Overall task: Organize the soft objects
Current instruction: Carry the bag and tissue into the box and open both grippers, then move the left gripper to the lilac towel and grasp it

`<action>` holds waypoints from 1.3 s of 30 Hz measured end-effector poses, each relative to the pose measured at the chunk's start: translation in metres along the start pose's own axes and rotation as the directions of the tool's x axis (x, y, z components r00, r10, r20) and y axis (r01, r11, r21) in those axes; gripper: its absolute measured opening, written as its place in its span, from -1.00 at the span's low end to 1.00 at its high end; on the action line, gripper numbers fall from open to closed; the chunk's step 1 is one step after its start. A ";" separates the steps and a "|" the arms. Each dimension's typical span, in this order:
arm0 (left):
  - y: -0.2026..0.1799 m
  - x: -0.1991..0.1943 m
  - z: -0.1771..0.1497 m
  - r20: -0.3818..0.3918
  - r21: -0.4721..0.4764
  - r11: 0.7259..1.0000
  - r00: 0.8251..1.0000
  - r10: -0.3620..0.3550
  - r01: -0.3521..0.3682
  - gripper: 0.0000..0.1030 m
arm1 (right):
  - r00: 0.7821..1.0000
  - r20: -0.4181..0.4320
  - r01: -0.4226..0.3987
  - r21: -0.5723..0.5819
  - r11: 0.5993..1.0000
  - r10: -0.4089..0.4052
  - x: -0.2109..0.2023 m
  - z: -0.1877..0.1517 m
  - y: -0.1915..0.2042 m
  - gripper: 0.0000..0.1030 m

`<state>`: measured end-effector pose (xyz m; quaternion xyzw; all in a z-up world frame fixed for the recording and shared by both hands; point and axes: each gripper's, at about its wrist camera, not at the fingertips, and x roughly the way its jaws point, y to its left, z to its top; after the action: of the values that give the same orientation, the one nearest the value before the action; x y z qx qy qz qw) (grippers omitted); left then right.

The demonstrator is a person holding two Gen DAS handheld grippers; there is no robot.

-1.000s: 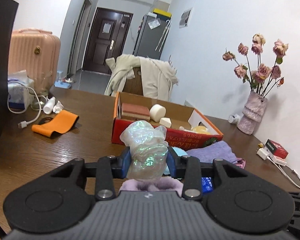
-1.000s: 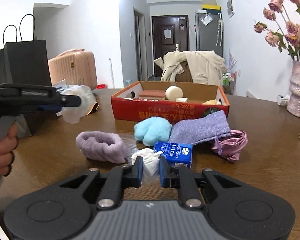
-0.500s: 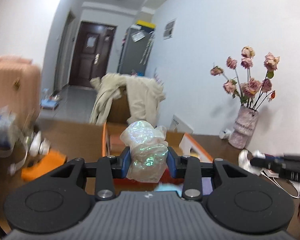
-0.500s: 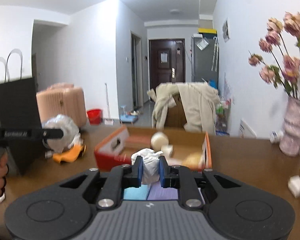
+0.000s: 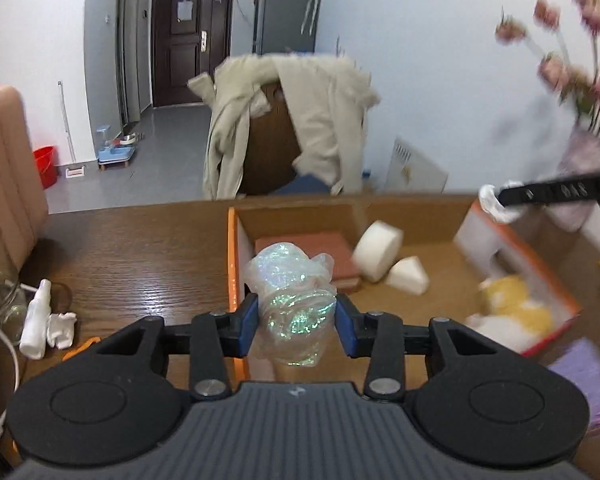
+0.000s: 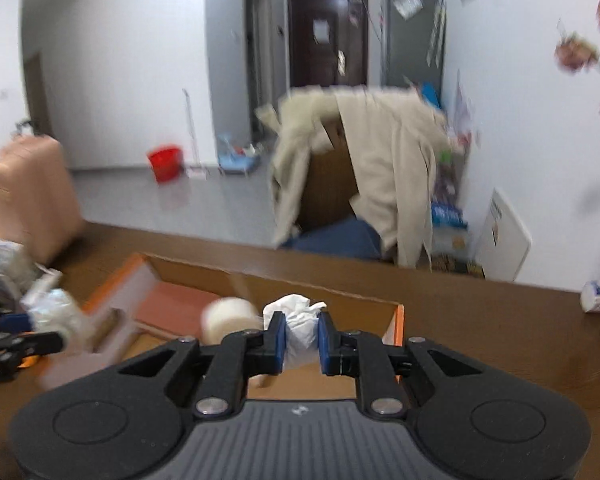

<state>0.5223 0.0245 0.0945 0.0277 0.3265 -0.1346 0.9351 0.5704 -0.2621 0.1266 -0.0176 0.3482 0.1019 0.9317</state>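
Observation:
My left gripper (image 5: 296,322) hovers over the near left corner of the open red-orange cardboard box (image 5: 232,264). A crumpled iridescent plastic bag (image 5: 292,296) sits between its blue pads, and the jaws are opening. My right gripper (image 6: 302,338) is shut on a white tissue wad (image 6: 298,320) above the box's far right rim (image 6: 398,320). Inside the box lie a pink sponge block (image 5: 312,248), a white foam cylinder (image 5: 378,250), a white wedge (image 5: 410,276) and a yellow plush (image 5: 516,304). The left wrist view shows the right gripper's finger (image 5: 548,192) reaching in from the right.
A chair draped with a beige coat (image 5: 320,120) stands behind the table's far edge. A vase of pink flowers (image 5: 580,152) is at the right, blurred. A purple cloth (image 5: 580,368) lies near the box's front right. A white spray bottle (image 5: 36,316) and a cable sit left.
Both grippers have swept forward from the near table to above the box, each with its soft thing. The loose items on the near table have dropped out of view.

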 end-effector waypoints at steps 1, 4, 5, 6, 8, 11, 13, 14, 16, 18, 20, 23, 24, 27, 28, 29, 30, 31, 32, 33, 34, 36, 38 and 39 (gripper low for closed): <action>0.000 0.009 -0.002 -0.010 0.013 1.000 1.000 0.009 -0.009 -0.20 | 1.000 -0.025 0.007 0.014 1.000 -0.007 0.019 -0.001 -0.004 -0.69; 0.001 0.035 -0.005 -0.043 0.035 0.999 0.999 0.029 -0.027 -0.01 | 0.994 -0.099 0.054 0.030 0.998 -0.050 0.071 -0.006 -0.014 -0.67; 0.000 0.041 -0.006 -0.044 0.044 0.999 0.999 0.023 -0.021 0.06 | 0.992 -0.111 0.067 0.029 0.997 -0.063 0.082 -0.010 -0.015 -0.63; 0.000 0.044 -0.006 -0.043 0.052 0.999 0.999 0.019 -0.017 0.10 | 0.991 -0.110 0.083 0.025 0.996 -0.079 0.091 -0.012 -0.015 -0.63; -0.003 0.045 -0.008 -0.028 0.067 0.998 1.000 0.009 -0.007 0.34 | 0.987 -0.109 0.118 -0.015 0.993 -0.119 0.102 -0.017 -0.011 -0.35; -0.008 0.042 -0.006 -0.005 0.080 0.997 1.000 0.012 -0.012 0.44 | 0.986 -0.095 0.133 -0.029 0.991 -0.136 0.105 -0.021 -0.006 -0.18; -0.008 0.035 -0.003 0.007 0.074 0.997 1.000 0.018 -0.018 0.44 | 0.988 -0.086 0.128 -0.011 0.992 -0.129 0.097 -0.018 -0.006 -0.12; -0.007 0.028 0.000 0.016 0.064 0.998 1.000 0.020 -0.021 0.44 | 0.989 -0.072 0.125 -0.007 0.992 -0.125 0.089 -0.016 -0.006 -0.09; -0.004 0.009 0.004 0.044 0.044 0.999 0.999 0.023 -0.025 0.48 | 0.993 -0.033 0.116 -0.010 0.993 -0.117 0.064 -0.009 -0.005 0.00; -0.003 -0.018 0.007 0.087 0.028 0.999 0.996 0.019 -0.021 0.53 | 0.994 0.013 0.107 -0.003 0.994 -0.107 0.033 -0.004 -0.005 0.13; -0.004 -0.049 0.008 0.137 0.022 1.000 0.990 0.014 -0.017 0.59 | 0.994 0.060 0.087 0.004 0.996 -0.087 -0.003 0.000 -0.003 0.24; -0.007 -0.100 0.004 0.211 0.018 1.000 0.977 -0.002 -0.002 0.65 | 0.991 0.120 0.058 0.005 0.998 -0.059 -0.060 -0.004 0.004 0.36; -0.008 -0.114 0.002 0.229 0.017 1.000 0.973 -0.007 0.003 0.69 | 0.988 0.147 0.052 0.009 0.999 -0.053 -0.080 -0.008 0.007 0.41; -0.014 -0.159 -0.015 0.288 0.009 1.000 0.957 -0.021 0.020 0.79 | 0.977 0.211 0.038 0.020 0.999 -0.041 -0.129 -0.026 0.016 0.55; -0.016 -0.171 -0.021 0.301 0.007 1.000 0.953 -0.023 0.022 0.81 | 0.973 0.227 0.030 0.019 0.999 -0.034 -0.144 -0.034 0.020 0.58; -0.018 -0.184 -0.029 0.313 0.002 1.000 0.949 -0.024 0.025 0.85 | 0.971 0.238 0.023 0.018 1.000 -0.026 -0.158 -0.044 0.026 0.61; -0.020 -0.197 -0.039 0.326 -0.007 1.000 0.945 -0.025 0.029 0.88 | 0.968 0.252 0.014 0.017 1.000 -0.018 -0.173 -0.055 0.031 0.63; -0.022 -0.208 -0.048 0.332 -0.014 0.999 0.943 -0.028 0.034 0.92 | 0.965 0.263 0.007 0.010 1.000 -0.009 -0.183 -0.066 0.037 0.65; -0.024 -0.218 -0.057 0.333 -0.014 0.999 0.943 -0.027 0.033 0.92 | 0.962 0.273 0.004 0.001 1.000 -0.004 -0.195 -0.078 0.043 0.66; -0.028 -0.229 -0.069 0.335 -0.007 1.000 0.942 -0.021 0.025 0.92 | 0.958 0.288 0.006 -0.003 1.000 -0.005 -0.208 -0.093 0.051 0.66; -0.031 -0.238 -0.079 0.343 0.001 1.000 0.939 -0.019 0.020 0.94 | 0.954 0.301 0.010 -0.007 1.000 -0.008 -0.218 -0.105 0.057 0.67; -0.035 -0.256 -0.101 0.354 0.003 1.000 0.935 -0.018 0.018 0.96 | 0.944 0.329 0.022 -0.014 1.000 -0.016 -0.237 -0.133 0.071 0.69; -0.039 -0.272 -0.121 0.368 0.000 1.000 0.929 -0.028 0.030 0.98 | 0.935 0.354 0.032 -0.014 0.999 -0.025 -0.255 -0.160 0.084 0.73; -0.041 -0.280 -0.132 0.375 -0.003 0.999 0.927 -0.030 0.033 0.99 | 0.929 0.369 0.034 -0.014 0.999 -0.026 -0.264 -0.176 0.091 0.74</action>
<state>0.2215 0.0693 0.1651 -0.0080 0.1431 -0.1509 0.9781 0.2439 -0.2384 0.1697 -0.0129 0.1657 0.0927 0.9817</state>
